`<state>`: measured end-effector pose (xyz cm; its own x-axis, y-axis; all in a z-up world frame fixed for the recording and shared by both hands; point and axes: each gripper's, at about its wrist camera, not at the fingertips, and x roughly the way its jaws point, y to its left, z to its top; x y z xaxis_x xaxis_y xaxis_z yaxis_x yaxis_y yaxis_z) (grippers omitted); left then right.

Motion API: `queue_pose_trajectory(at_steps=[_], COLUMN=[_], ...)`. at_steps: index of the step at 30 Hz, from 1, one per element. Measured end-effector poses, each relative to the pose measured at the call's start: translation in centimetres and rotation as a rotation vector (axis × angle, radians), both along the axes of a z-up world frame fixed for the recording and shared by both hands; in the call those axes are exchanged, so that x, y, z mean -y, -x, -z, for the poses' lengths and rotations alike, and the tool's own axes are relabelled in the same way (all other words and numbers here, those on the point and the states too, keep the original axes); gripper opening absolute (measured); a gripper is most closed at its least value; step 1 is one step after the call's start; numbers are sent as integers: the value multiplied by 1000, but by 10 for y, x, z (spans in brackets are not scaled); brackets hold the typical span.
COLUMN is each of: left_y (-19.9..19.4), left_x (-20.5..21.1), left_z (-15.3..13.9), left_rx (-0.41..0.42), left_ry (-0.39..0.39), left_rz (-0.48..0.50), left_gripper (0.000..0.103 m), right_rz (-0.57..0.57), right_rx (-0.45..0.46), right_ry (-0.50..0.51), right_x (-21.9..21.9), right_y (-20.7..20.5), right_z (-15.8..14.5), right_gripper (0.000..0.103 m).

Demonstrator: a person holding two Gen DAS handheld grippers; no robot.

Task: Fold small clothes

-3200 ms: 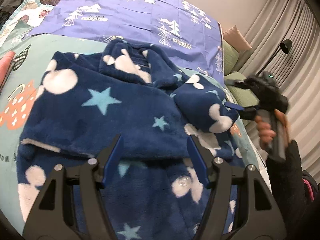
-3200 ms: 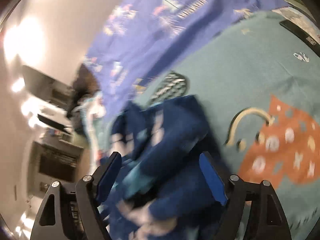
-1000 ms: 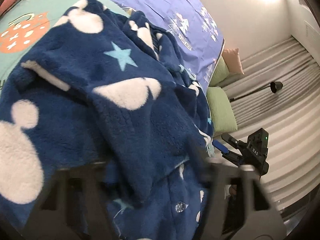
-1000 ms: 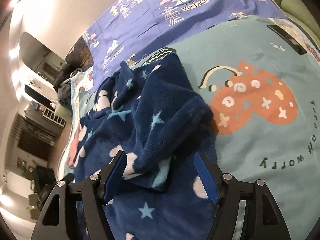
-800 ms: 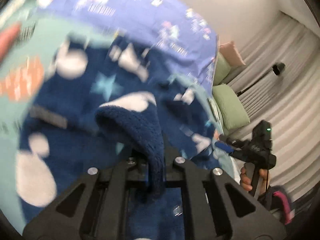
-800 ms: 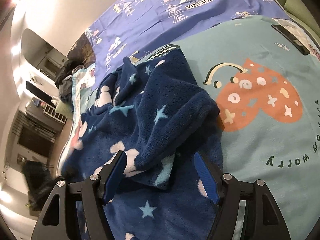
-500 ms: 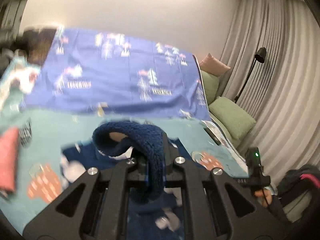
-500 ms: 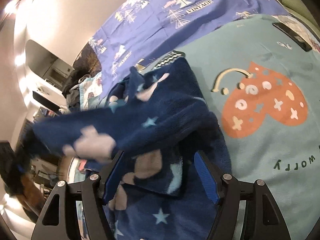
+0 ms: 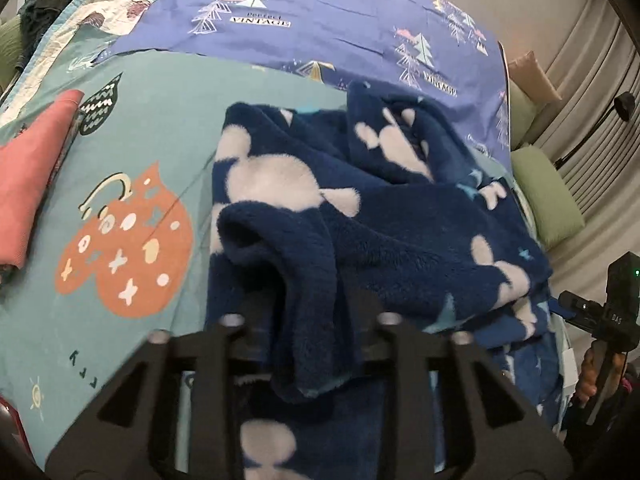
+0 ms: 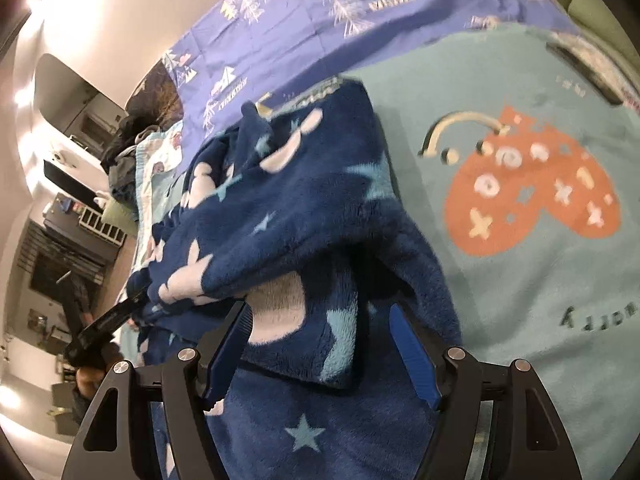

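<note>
Our left gripper (image 9: 308, 320) pinches a fold of the robe (image 9: 400, 216). Our right gripper (image 10: 320, 344) is open over it. The folding looks only started.

The fleece garment (image 9: 400, 216) lies on the bed cover (image 9: 168, 120), a folded cloth (image 9: 28, 176) to its left, pillows (image 9: 544, 196) to its right.

The left gripper (image 9: 310, 320), open over the fleece garment (image 9: 400, 216) three seconds earlier, closed on a fold of it, lifted it high and brought it back down toward the teal blanket (image 9: 168, 120). The right gripper (image 10: 320, 344), open throughout, moved in closer over the garment's near edge.
</note>
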<state>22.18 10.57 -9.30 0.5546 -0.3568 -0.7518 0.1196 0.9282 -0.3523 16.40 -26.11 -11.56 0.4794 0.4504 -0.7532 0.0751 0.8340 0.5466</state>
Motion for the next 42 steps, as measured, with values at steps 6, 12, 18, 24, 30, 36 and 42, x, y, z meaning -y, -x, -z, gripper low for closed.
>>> queue_pose_trajectory(at_steps=[6,12,18,24,30,36,42], left_y=[9,23,40,14,-35,-23,-46], left_x=[1,18,-16,-27,-5,-8,-1], left_z=[-30,-8,-7,-25,2,-58,-47], left_rx=[88,25,3,64,-76,147,102], left_ry=[16,-94,-17,114,161,213,49], left_rz=[19,74,46,-1,23,-24,32], left_gripper=[68,10,18,79,9,9,13], right_rz=[-75,-117,-52,-44,21,133,181], right_rx=[122,24,-19,27,-30,83,23], right_ry=[-9,-70,-126,-187,-285,-251,-156], right_x=[-17,-36,-14,-10,-11,1,16], right_y=[3,-17,-14,-20,-47,-45,-40], right_z=[-33,-1,17,6,27,13,29], right_gripper=[73,73,70,78,79,25,23])
